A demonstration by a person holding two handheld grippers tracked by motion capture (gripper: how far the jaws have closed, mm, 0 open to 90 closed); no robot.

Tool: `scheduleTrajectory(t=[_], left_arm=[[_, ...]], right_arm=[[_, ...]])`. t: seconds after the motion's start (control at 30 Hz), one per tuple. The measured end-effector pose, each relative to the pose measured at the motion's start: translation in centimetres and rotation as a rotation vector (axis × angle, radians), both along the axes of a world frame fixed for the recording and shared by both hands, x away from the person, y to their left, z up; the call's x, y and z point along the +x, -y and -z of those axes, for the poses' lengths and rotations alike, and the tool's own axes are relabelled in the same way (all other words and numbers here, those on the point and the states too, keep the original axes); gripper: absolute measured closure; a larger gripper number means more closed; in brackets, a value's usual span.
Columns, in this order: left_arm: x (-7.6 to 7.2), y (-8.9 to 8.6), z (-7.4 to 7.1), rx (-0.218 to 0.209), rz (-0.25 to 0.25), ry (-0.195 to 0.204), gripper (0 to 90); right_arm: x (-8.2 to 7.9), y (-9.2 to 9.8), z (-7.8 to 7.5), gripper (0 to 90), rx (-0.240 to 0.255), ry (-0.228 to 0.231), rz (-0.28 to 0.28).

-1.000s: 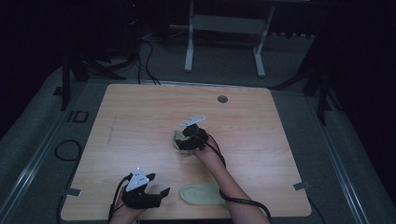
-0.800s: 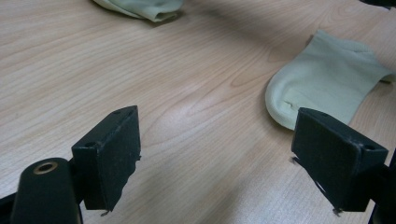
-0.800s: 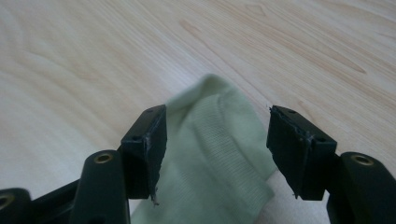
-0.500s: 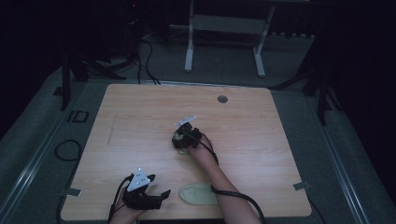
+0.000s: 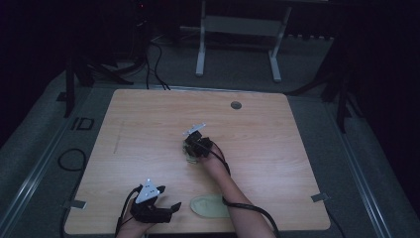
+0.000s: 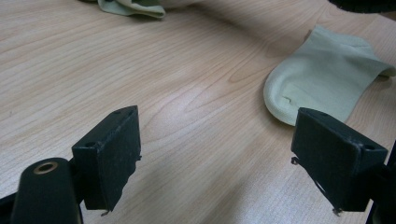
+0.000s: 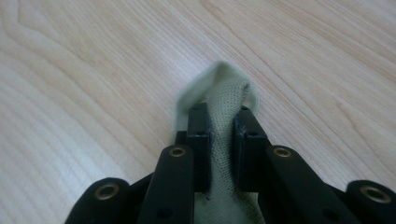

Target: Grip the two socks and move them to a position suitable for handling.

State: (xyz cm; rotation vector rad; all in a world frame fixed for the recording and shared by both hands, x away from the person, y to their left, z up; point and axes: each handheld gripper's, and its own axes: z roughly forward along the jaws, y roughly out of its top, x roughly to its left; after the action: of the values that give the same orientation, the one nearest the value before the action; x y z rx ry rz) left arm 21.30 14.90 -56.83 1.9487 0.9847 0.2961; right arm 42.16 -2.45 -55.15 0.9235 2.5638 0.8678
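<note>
Two pale green socks lie on the wooden table (image 5: 148, 119). One sock (image 5: 210, 206) (image 6: 322, 84) rests flat near the front edge. The other sock (image 5: 188, 156) (image 7: 224, 84) is bunched at the table's middle, and it appears in the left gripper view as a far-off sock (image 6: 133, 7). My right gripper (image 5: 190, 148) (image 7: 223, 135) points down at it; its jaws have just been closing and now pinch a raised fold of the knit fabric. My left gripper (image 5: 173, 207) (image 6: 219, 135) hovers low at the front left, open and holding nothing, with the flat sock just beyond its right jaw.
A round cable hole (image 5: 236, 105) sits near the table's far edge. Behind the table stands a white metal frame (image 5: 237, 44), and cables (image 5: 153, 59) run over the dark floor. Bare wood stretches along the table's left and right sides.
My right gripper slid slightly left and down onto the bunched sock, and its jaws went from wide apart to clamped on a fold. The left gripper stayed where it was.
</note>
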Motion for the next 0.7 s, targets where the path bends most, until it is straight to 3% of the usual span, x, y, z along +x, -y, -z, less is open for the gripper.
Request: scheduleTrajectory(t=[0.33, 0.5, 0.7], left_arm=[[0.1, 0.1, 0.0, 0.004, 0.002, -0.004, 16.0], [0.1, 0.3, 0.0, 0.003, 0.002, -0.003, 16.0], [0.0, 0.3, 0.0, 0.007, 0.001, -0.003, 16.1]], right_arm=[[-2.0, 2.0, -2.9, 80.1, 0.050, 0.036, -0.054], [-3.7, 4.1, -3.8, 80.1, 0.079, 0.059, -0.077], [-5.8, 7.5, -4.5, 80.0, 0.081, 0.095, -0.086]])
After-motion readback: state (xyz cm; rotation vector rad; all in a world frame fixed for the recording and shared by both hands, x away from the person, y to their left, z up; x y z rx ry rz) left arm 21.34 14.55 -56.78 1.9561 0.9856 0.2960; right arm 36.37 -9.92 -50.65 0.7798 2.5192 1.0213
